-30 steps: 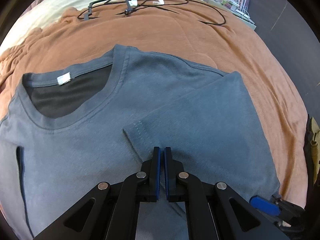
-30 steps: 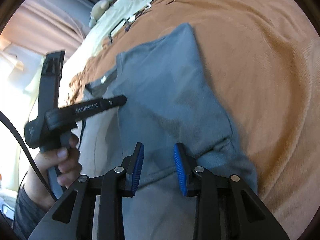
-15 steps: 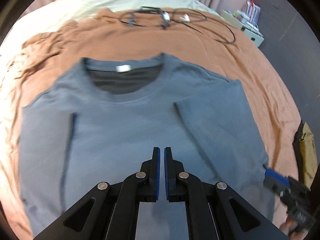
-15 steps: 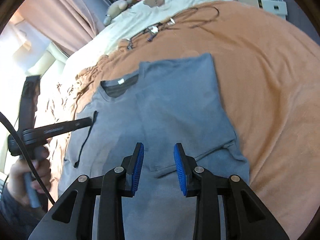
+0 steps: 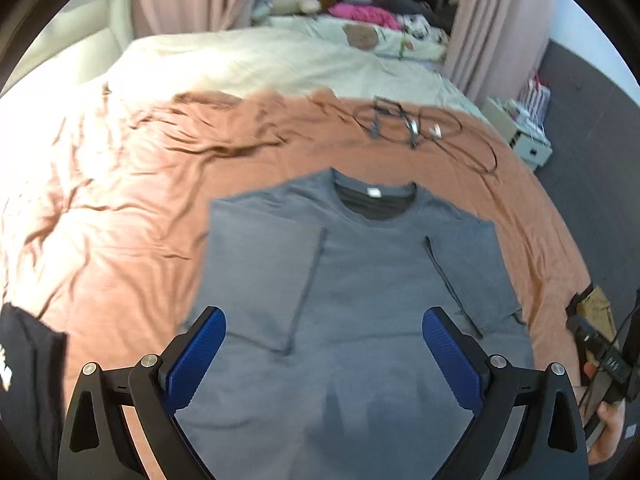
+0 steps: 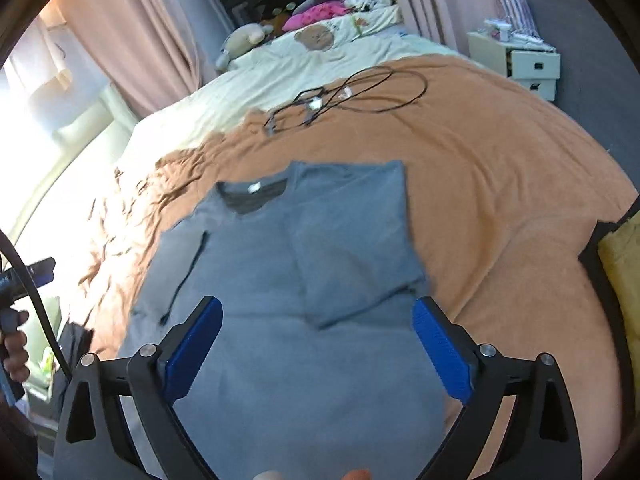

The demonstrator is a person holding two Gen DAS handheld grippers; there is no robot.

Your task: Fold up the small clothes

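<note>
A grey T-shirt [image 5: 360,280] [image 6: 280,280] lies flat on the orange blanket [image 5: 120,220] [image 6: 500,180], collar away from me, both sleeves folded in over the chest. My left gripper [image 5: 324,348] hangs above the shirt's lower half, its jaws opening wide with nothing between the blue pads [image 5: 196,356]. In the right wrist view my right gripper [image 6: 318,344] is also above the lower half, jaws opening wide, holding nothing. The right tool and the hand on it [image 5: 600,364] show at the left wrist view's right edge; the left tool [image 6: 24,276] shows at the right wrist view's left edge.
Black cables [image 5: 420,128] [image 6: 344,96] lie on the blanket beyond the collar. A cream duvet [image 5: 260,60] covers the far bed. A white drawer unit [image 6: 524,64] stands at the right. A dark garment [image 5: 28,380] lies at the left edge, a yellow item [image 6: 620,264] at the right.
Both grippers rose and pulled back from the shirt, so all of it now shows. The left jaws went from shut to wide open, and the right jaws widened. The shirt stays flat.
</note>
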